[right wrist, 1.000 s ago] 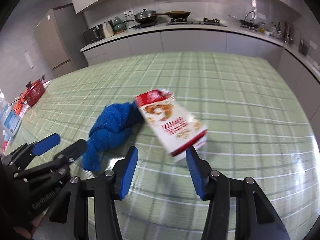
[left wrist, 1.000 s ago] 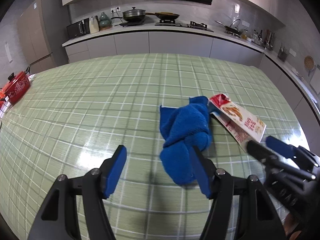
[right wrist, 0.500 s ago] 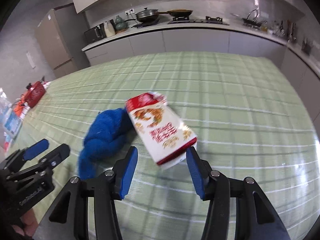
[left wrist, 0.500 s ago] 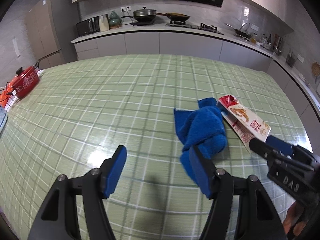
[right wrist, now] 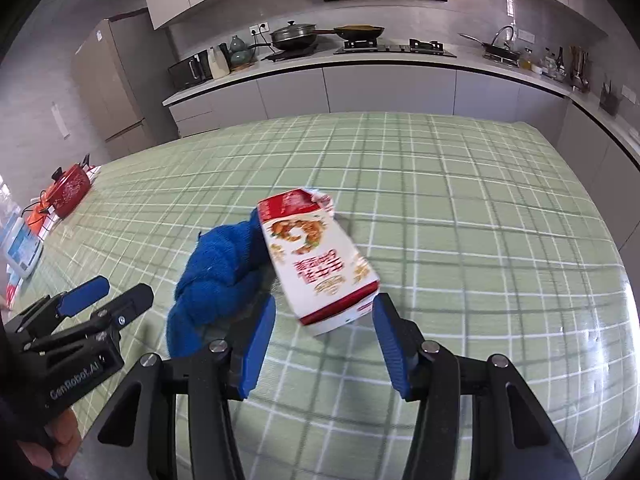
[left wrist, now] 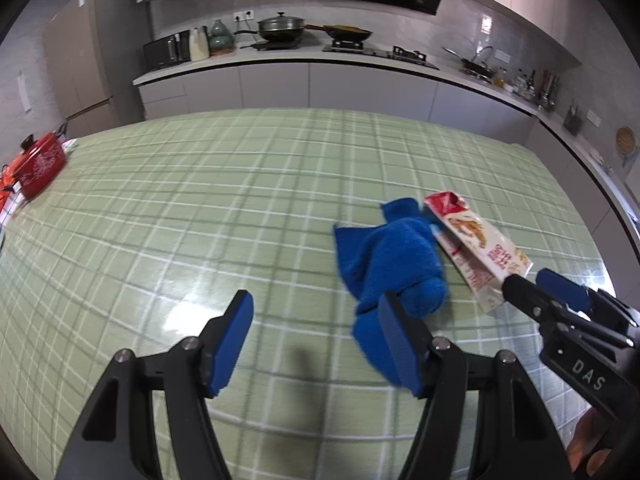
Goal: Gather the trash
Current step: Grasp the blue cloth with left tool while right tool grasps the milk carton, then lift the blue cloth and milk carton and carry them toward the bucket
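A red-and-white torn snack box (right wrist: pixel 320 256) lies on the green checked tablecloth (right wrist: pixel 480 220), leaning against a crumpled blue cloth (right wrist: pixel 220 268). My right gripper (right wrist: pixel 324 344) is open, its fingers either side of the box's near end, just short of it. In the left wrist view the box (left wrist: pixel 476 248) lies right of the blue cloth (left wrist: pixel 396 264). My left gripper (left wrist: pixel 320 344) is open and empty above the table, its right finger in front of the cloth's near end. The right gripper shows at the right (left wrist: pixel 540 288).
A red pot (left wrist: pixel 38 164) stands at the table's far left edge. A kitchen counter (left wrist: pixel 320 60) with pans, a microwave and bottles runs behind the table. A white scale (right wrist: pixel 20 248) and small items lie at the left edge. The left gripper shows at the left (right wrist: pixel 104 296).
My right gripper has moved forward to the box, so its fingers now flank the box's near end. My left gripper has drawn back and left, away from the blue cloth.
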The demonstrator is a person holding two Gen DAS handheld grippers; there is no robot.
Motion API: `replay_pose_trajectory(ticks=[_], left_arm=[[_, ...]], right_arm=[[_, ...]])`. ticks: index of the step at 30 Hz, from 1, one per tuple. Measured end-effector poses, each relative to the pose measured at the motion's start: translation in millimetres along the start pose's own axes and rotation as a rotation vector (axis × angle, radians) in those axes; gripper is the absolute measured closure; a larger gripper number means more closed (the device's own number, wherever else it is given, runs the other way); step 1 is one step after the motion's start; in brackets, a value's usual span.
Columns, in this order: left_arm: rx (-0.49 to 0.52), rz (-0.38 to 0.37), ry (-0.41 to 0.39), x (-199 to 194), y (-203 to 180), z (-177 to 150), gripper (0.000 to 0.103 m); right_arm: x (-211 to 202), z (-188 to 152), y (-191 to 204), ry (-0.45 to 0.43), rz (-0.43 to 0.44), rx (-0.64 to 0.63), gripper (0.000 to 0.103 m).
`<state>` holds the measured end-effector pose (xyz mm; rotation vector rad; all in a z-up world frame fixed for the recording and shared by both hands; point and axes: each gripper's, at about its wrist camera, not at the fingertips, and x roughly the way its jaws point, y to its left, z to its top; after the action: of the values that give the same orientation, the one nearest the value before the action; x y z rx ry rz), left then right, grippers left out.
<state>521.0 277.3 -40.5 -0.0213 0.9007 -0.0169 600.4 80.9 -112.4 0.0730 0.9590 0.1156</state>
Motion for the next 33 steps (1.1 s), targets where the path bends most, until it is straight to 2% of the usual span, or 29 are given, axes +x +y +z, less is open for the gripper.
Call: replay_pose_trajectory(ticks=[1, 6, 14, 15, 16, 33], left_arm=[[0.007, -0.003, 0.002, 2, -3, 1, 0.036], [0.031, -0.002, 0.013, 12, -19, 6, 0.036], [0.034, 0.015, 0.012, 23, -24, 15, 0.036], [0.034, 0.013, 0.014, 23, -23, 15, 0.035], [0.035, 0.012, 0.014, 23, -24, 16, 0.035], [0.079, -0.012, -0.006, 31, -51, 21, 0.03]], right_arm=[[3, 2, 0, 0.004, 0.001, -0.009, 0.043], [19, 11, 0, 0.011, 0.002, -0.051, 0.038], [46, 19, -7, 0.047, 0.026, -0.061, 0.038], [48, 18, -6, 0.053, 0.034, -0.055, 0.039], [49, 17, -6, 0.054, 0.041, -0.052, 0.044], [22, -10, -33, 0.047, -0.053, 0.054, 0.046]])
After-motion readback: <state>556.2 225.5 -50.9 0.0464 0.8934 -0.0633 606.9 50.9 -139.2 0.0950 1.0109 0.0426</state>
